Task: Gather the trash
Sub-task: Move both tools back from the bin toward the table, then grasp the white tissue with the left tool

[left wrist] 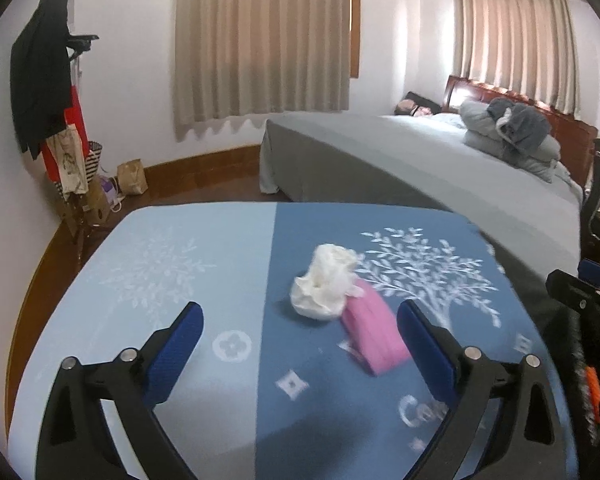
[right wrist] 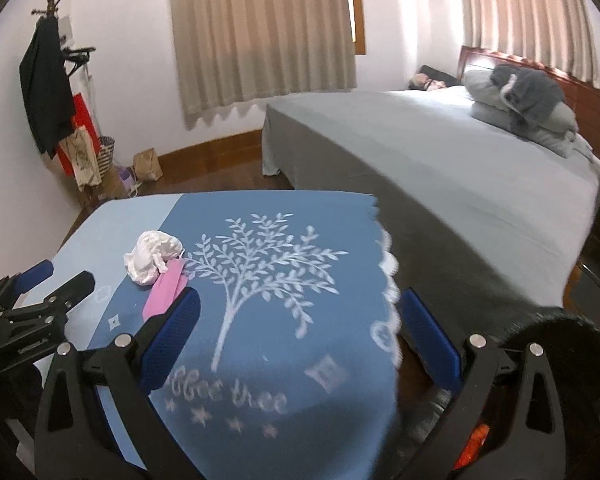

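1. The crumpled white tissue (left wrist: pixel 325 282) lies mid-table on the blue tree-print cloth (left wrist: pixel 204 264), touching a pink mask (left wrist: pixel 374 330).
2. My left tongs (left wrist: pixel 300 332) gape wide just short of them.
3. My right tongs (right wrist: pixel 300 320) are wide too, over the cloth's scalloped edge.
4. A grey bed (left wrist: pixel 420 160) stands beyond.

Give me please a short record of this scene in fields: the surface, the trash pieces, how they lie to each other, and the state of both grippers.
surface: table covered by a two-tone blue cloth with a white tree print
trash 1: crumpled white tissue wad, lying on the cloth
trash 2: flat pink face mask, lying on the cloth
relation: the wad touches the mask's far end and partly overlaps it
left gripper: open, above the cloth, both pieces ahead between its fingers, holding nothing
right gripper: open, above the cloth's tree print, holding nothing
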Motion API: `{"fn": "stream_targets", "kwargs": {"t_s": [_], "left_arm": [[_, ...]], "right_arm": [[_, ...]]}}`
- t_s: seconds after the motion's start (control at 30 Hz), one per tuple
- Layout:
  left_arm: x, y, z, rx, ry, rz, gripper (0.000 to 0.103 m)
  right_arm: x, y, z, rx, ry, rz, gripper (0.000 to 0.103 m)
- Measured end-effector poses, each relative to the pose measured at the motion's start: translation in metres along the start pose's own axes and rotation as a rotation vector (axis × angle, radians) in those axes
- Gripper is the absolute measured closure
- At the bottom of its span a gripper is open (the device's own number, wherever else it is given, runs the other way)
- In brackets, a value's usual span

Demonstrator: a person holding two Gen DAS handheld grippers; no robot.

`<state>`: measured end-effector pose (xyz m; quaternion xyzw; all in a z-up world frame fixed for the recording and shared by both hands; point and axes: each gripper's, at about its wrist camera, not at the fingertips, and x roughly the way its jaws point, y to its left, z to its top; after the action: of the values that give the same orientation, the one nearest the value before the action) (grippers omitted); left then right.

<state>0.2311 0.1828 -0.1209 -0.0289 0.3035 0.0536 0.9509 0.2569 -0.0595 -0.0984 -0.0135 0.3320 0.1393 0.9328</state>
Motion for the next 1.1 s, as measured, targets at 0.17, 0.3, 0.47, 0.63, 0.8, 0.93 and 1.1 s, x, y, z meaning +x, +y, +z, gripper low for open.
{"fn": "stream_targets", "kwargs": {"t_s": [0.17,0.3,0.47,0.63,0.8,0.93,1.1], "left_arm": [[0.036,0.003,0.008,0.001,0.052,-0.007,0.013],[0.061,0.002,0.012,0.009,0.091,-0.024,0.017],[0.08,0.0,0.013,0.009,0.135,-0.056,0.025],[0.092,-0.002,0.014,0.005,0.173,-0.125,0.055],[0.085,-0.004,0.016,0.002,0.152,-0.154,0.07],[0.066,0.004,0.019,-0.005,0.107,-0.135,0.07],[0.05,0.025,0.016,-0.022,0.089,-0.075,0.07]], "right_arm": [[0.037,0.014,0.009,-0.027,0.03,0.013,0.006],[0.054,0.015,0.013,-0.025,0.043,0.016,0.006],[0.061,0.008,0.015,-0.026,0.048,0.011,0.006],[0.067,0.004,0.013,-0.015,0.056,0.006,0.006],[0.066,0.004,0.013,-0.015,0.054,0.012,0.005],[0.066,0.01,0.014,-0.014,0.047,0.025,0.006],[0.068,0.031,0.012,-0.017,0.052,0.051,0.006]]}}
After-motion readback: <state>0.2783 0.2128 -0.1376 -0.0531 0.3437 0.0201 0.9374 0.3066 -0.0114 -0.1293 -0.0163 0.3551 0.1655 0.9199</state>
